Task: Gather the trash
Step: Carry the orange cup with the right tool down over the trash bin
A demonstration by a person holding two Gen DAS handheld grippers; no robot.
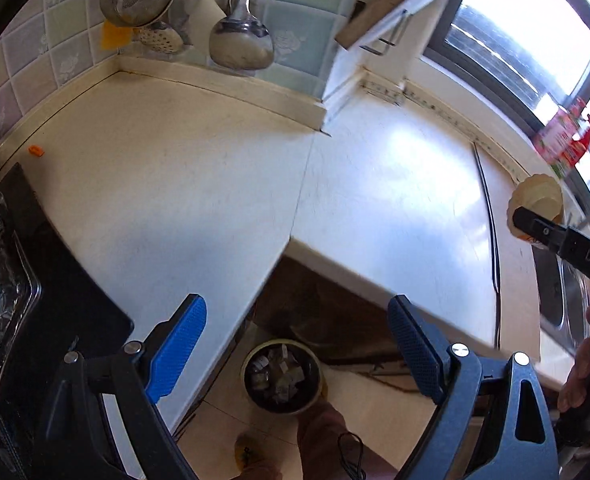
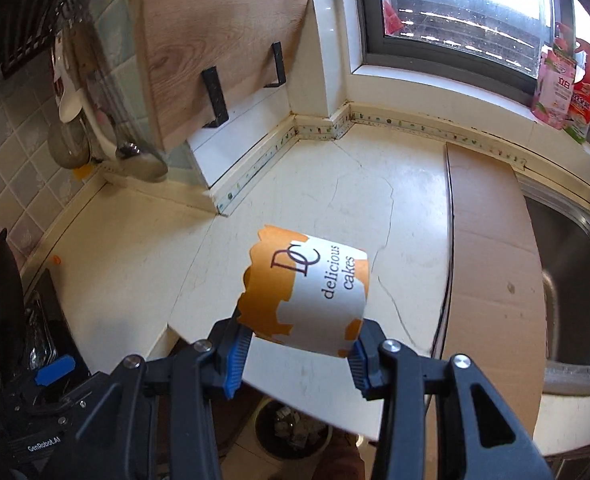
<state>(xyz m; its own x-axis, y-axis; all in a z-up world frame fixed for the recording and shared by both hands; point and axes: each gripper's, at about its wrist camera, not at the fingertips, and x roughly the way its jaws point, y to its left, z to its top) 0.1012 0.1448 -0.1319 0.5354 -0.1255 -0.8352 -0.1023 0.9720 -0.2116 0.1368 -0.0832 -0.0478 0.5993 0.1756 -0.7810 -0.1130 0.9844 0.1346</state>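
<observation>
An orange and white paper cake cup [image 2: 307,292] printed "delicious cakes" lies on its side between the blue pads of my right gripper [image 2: 299,354], which is shut on it above the white counter [image 2: 335,200]. In the left wrist view the same cup [image 1: 535,204] shows at the right edge, held up by a black finger. My left gripper [image 1: 295,344] stands wide open with nothing between its fingers, hanging over the counter's inner corner. Below that corner, on the floor, a round trash bin [image 1: 283,378] holds several scraps; the bin [image 2: 293,430] also shows under the right gripper.
A small orange scrap [image 1: 36,151] lies on the counter near the stove [image 1: 55,300] at left. A flat cardboard sheet [image 2: 491,264] covers the counter beside the steel sink [image 2: 571,292]. A wooden board [image 2: 215,40], ladle [image 1: 241,36] and strainer hang at the wall. Bottles [image 2: 567,88] stand on the windowsill.
</observation>
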